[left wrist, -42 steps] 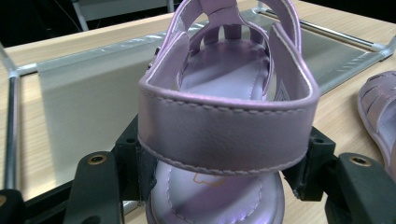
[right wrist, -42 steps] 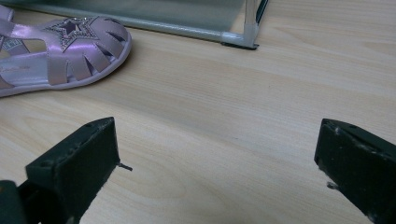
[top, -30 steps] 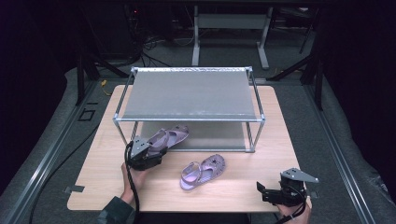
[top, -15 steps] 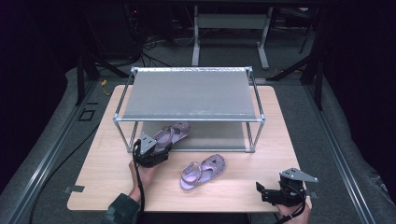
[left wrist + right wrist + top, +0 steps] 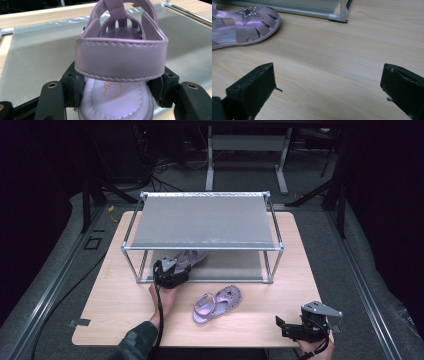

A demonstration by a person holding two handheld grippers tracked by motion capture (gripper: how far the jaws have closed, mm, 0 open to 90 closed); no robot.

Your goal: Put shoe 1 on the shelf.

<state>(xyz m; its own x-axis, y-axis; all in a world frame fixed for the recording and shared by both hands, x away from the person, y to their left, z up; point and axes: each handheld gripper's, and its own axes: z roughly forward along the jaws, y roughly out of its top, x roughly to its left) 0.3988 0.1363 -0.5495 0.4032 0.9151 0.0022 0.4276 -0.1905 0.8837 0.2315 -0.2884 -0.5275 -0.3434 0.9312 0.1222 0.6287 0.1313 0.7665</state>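
Observation:
My left gripper [image 5: 172, 270] is shut on the heel of a lilac sandal [image 5: 190, 257], whose front reaches in over the lower shelf of a metal rack [image 5: 202, 222]. In the left gripper view the black pads [image 5: 76, 86] press both sides of that sandal [image 5: 120, 55] just below its heel strap, above the grey shelf sheet [image 5: 40, 55]. A second lilac sandal [image 5: 217, 303] with a star on its toe lies on the wooden table [image 5: 115, 305] in front of the rack. My right gripper [image 5: 285, 326] rests open at the table's front right; its view shows this sandal [image 5: 244, 23] at upper left.
The rack's front right leg [image 5: 340, 11] stands on the table ahead of the right gripper. Its top shelf [image 5: 200, 220] overhangs the lower one, leaving a low gap. Dark floor, cables and stand legs [image 5: 210, 157] surround the table.
My left gripper has carried the sandal forward and to the right, from in front of the rack's left end to in over the lower shelf. The right gripper has stayed put.

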